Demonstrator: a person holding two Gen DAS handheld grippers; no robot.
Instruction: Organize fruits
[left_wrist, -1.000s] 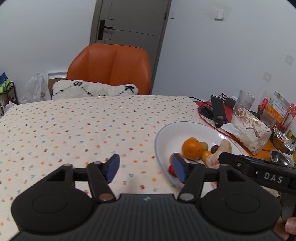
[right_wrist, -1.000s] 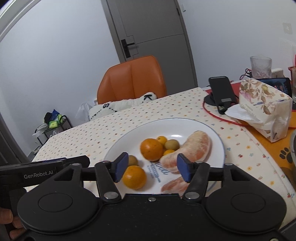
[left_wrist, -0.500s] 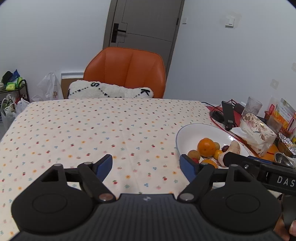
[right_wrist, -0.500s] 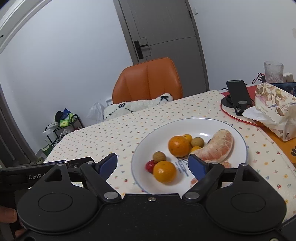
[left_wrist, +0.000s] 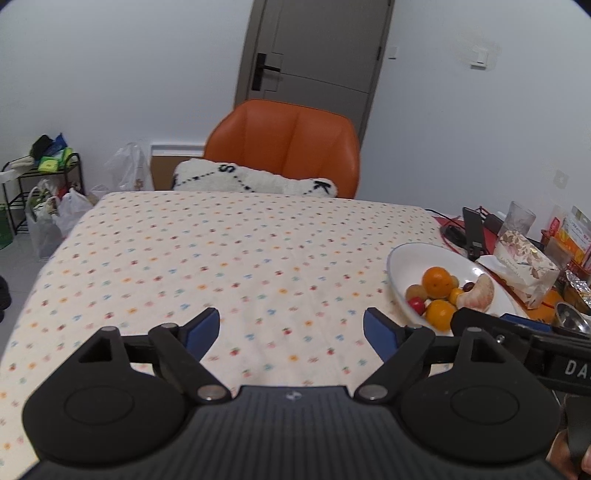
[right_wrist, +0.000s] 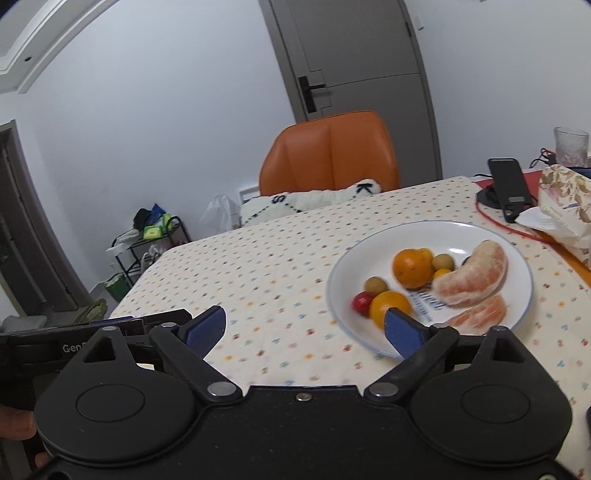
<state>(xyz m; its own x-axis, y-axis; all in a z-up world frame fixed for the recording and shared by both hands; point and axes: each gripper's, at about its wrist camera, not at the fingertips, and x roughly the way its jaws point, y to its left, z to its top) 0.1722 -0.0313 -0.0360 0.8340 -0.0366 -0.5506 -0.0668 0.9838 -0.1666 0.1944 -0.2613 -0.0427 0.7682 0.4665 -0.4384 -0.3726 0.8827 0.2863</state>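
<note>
The left gripper (left_wrist: 291, 330) hangs over the bare spotted cloth of the tabletop (left_wrist: 229, 258), its blue-tipped fingers (left_wrist: 201, 328) spread wide with nothing between them; the right gripper (right_wrist: 304, 328) is likewise spread and empty, its right finger overlapping the near rim of the white plate (right_wrist: 369, 254) in the picture, though the blur makes it hard to say whether it touches.

The fruit all lies on the plate, which sits toward the right side of the tabletop; a large orange (right_wrist: 410, 267) sits near the middle with a smaller orange one (right_wrist: 389, 308) in front of it, nearer the camera; a small red fruit (right_wrist: 362, 302) lies just beside that one, and a brownish round fruit (right_wrist: 376, 286) just behind; two peeled citrus segments (right_wrist: 471, 277) lie on the right of the plate, the bigger curved one touching or nearly touching the large orange.

Beyond the plate stand a phone on a stand (right_wrist: 509, 188), a patterned tissue pack (right_wrist: 565, 206) and a glass (right_wrist: 570, 146); an orange chair (left_wrist: 284, 146) with a white cushion (left_wrist: 255, 181) faces the far edge.
</note>
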